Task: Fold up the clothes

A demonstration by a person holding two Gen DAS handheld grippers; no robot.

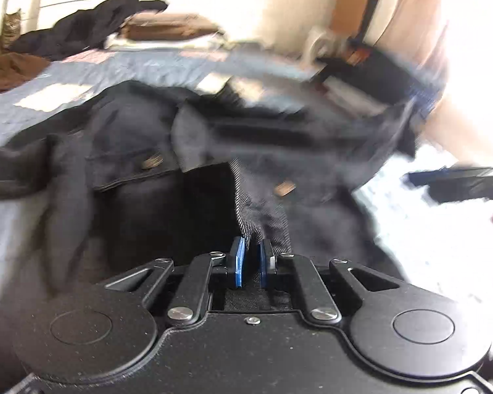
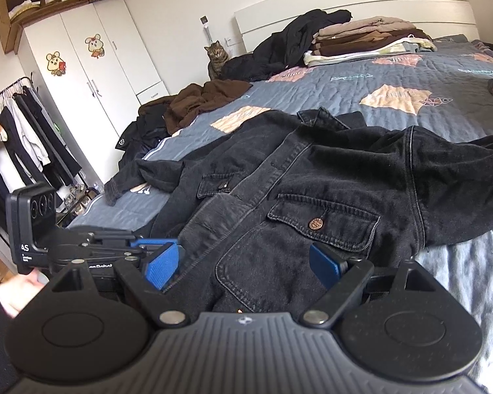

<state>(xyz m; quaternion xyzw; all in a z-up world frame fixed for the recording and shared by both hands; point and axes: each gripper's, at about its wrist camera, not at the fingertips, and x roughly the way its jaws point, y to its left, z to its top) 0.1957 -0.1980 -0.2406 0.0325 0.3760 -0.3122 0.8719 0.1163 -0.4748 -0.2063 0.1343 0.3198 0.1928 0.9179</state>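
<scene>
Black denim jacket (image 2: 328, 177), tabby cat (image 2: 216, 57) sharp only from right wrist

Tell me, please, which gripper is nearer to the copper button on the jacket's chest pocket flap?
Right. The right gripper hangs open just below the copper button, its jaws straddling the black denim jacket there. The left gripper sits off to the side, pinching the jacket's front edge.

Bed with quilted cover, laden with garments.
The bed (image 2: 394, 75), covered in a grey-blue patterned quilt, carries a black denim jacket (image 2: 328, 177) spread out at the near edge, a crumpled brown garment (image 2: 200, 101) at the far left edge, a heap of black clothing (image 2: 295, 39) and a stack of folded clothes (image 2: 364, 41) near the headboard.
</scene>
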